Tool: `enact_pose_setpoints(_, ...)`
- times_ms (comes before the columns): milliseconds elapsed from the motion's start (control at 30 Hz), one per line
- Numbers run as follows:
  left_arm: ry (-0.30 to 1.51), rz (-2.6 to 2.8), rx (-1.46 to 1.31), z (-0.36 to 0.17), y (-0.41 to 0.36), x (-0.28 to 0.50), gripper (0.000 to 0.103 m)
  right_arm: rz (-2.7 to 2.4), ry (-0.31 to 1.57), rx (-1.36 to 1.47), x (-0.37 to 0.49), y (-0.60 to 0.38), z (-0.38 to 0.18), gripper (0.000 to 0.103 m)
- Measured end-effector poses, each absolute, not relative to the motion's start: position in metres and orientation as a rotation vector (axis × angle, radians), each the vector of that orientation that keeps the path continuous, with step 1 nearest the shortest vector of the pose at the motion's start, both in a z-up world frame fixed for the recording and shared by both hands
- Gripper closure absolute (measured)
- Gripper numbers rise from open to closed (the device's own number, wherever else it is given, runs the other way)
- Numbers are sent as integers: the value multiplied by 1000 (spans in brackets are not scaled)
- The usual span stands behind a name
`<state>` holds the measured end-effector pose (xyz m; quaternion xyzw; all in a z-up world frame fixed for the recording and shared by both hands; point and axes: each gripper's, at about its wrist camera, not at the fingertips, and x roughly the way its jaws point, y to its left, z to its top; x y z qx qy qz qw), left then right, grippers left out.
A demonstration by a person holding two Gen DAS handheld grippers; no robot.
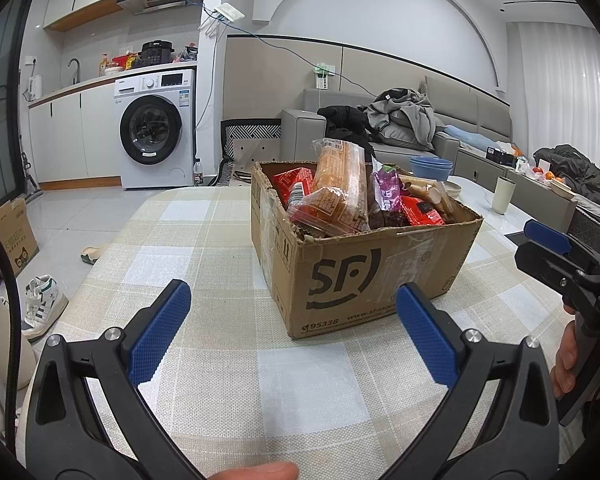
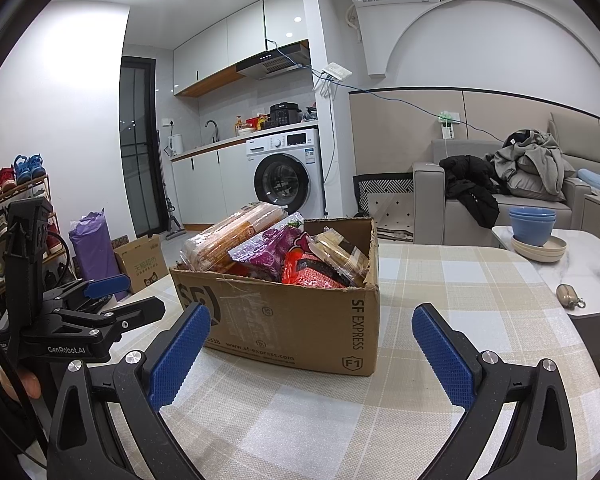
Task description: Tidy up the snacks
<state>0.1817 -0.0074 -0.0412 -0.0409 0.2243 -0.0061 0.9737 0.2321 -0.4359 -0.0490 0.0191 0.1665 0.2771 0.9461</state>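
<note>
Snacks (image 1: 340,196) sit heaped in a cardboard box (image 1: 364,276) on my checked tablecloth (image 1: 220,380), just ahead of both tools. Nearest, my left gripper (image 1: 293,334) has its blue pads spread wide with nothing between them. My right gripper (image 2: 310,346) is likewise spread and holds nothing, facing the box's corner. Inside I see a long biscuit pack (image 1: 338,192), a purple bag (image 2: 266,248) and red packets (image 1: 422,210). Beyond, blue bowls (image 2: 532,226) stand on a marble table (image 2: 580,264).
</note>
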Motion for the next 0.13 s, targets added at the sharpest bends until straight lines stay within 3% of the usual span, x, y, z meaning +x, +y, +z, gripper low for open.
enact_pose_setpoints(133, 447, -13, -85, -42, -7, 180, 1, 564, 339, 39, 232, -436, -49, 0)
